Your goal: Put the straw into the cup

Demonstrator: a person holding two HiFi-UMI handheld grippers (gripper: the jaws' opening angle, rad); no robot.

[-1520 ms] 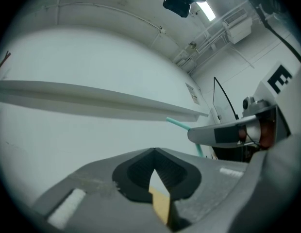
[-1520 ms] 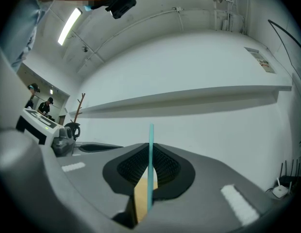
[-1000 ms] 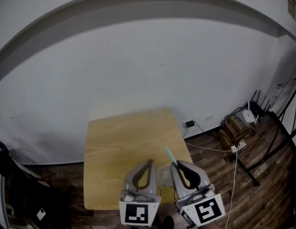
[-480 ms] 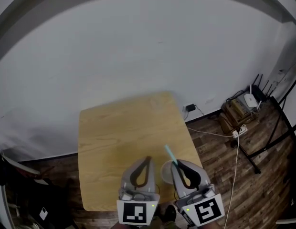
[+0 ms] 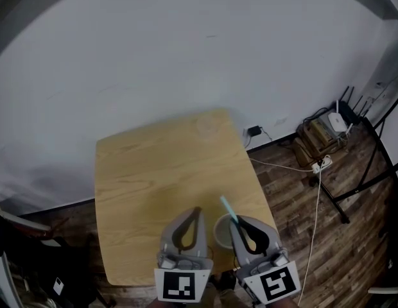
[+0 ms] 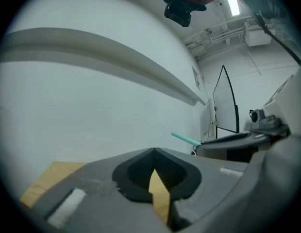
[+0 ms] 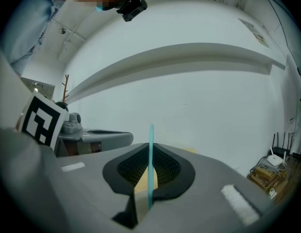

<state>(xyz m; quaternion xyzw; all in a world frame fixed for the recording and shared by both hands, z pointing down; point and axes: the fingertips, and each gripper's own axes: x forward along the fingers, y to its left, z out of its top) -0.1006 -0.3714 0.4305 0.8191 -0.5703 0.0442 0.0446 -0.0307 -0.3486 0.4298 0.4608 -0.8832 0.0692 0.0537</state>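
Observation:
A translucent cup (image 5: 221,230) stands on the wooden table (image 5: 160,172) near its front right corner, between my two grippers. My right gripper (image 5: 238,220) is just right of the cup and is shut on a teal straw (image 5: 227,208), which sticks out past the fingertips, up and to the left over the cup's far rim. In the right gripper view the straw (image 7: 151,164) stands upright between the closed jaws of the right gripper (image 7: 150,147). My left gripper (image 5: 197,210) hovers left of the cup, shut with nothing in it. The left gripper view shows the straw's tip (image 6: 185,139).
A white wall runs behind the table. On the wood floor to the right lie a router on a box (image 5: 332,122), a power strip with cables (image 5: 321,165) and black stand legs (image 5: 372,178). Dark objects (image 5: 19,262) sit at the lower left.
The head view has shifted, so more of the table shows and it sits further left. Both grippers hold the same pose, with the straw still gripped beside the cup.

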